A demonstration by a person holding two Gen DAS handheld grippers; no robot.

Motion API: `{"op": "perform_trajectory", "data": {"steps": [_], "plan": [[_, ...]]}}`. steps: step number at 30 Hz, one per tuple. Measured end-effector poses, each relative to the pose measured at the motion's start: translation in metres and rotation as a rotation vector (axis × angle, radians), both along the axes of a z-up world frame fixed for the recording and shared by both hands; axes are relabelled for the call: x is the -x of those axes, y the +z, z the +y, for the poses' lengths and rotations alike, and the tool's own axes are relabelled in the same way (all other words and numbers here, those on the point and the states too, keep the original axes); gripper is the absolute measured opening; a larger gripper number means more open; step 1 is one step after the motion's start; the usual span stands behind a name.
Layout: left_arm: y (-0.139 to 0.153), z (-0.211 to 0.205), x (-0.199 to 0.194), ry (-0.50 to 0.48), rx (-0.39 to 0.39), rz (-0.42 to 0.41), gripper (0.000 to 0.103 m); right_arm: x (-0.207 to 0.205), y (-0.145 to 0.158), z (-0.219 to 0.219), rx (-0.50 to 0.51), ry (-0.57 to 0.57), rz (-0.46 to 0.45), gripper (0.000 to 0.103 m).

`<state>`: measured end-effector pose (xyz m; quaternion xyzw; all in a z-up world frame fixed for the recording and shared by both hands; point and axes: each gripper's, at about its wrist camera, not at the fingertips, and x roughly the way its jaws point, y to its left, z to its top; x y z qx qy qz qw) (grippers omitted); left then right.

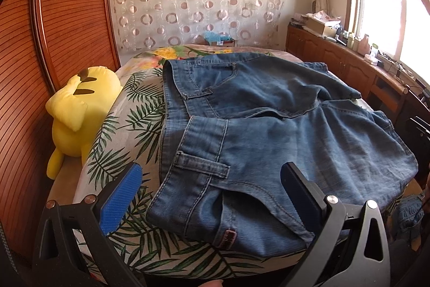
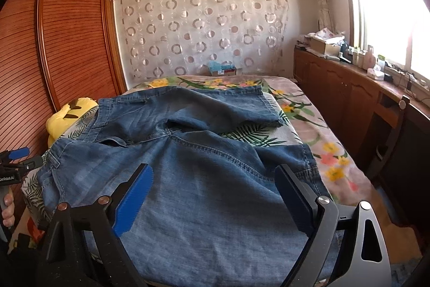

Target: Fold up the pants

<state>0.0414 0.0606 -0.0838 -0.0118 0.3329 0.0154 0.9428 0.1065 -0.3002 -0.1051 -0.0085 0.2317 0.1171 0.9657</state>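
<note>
Bed [image 2: 336, 125] is carrying spread jeans [image 2: 201, 179]; I'm holding left gripper [image 1: 209, 195] and right gripper [image 2: 215, 192] apart, gripping nothing.

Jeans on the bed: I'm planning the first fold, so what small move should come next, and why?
Probably lower the left tool onto the waistband corner and close. It stands open above the jeans, which lie spread on the bed, legs apart, nothing gripped.

White lettering "GenRobot.AI" on black body of left claw [image 2: 16, 162]; no other legible text.
</note>
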Motion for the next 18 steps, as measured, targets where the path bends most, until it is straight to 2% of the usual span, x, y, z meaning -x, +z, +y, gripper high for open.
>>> {"op": "perform_trajectory", "data": {"steps": [6,18], "plan": [[-0.012,0.017,0.001,0.018,-0.015,0.018,0.103,0.001,0.0,-0.002,0.036,-0.023,0.036,0.091],[-0.031,0.057,0.004,0.053,0.032,0.069,0.101,0.01,0.003,-0.008,0.081,-0.081,0.117,0.09]]}}
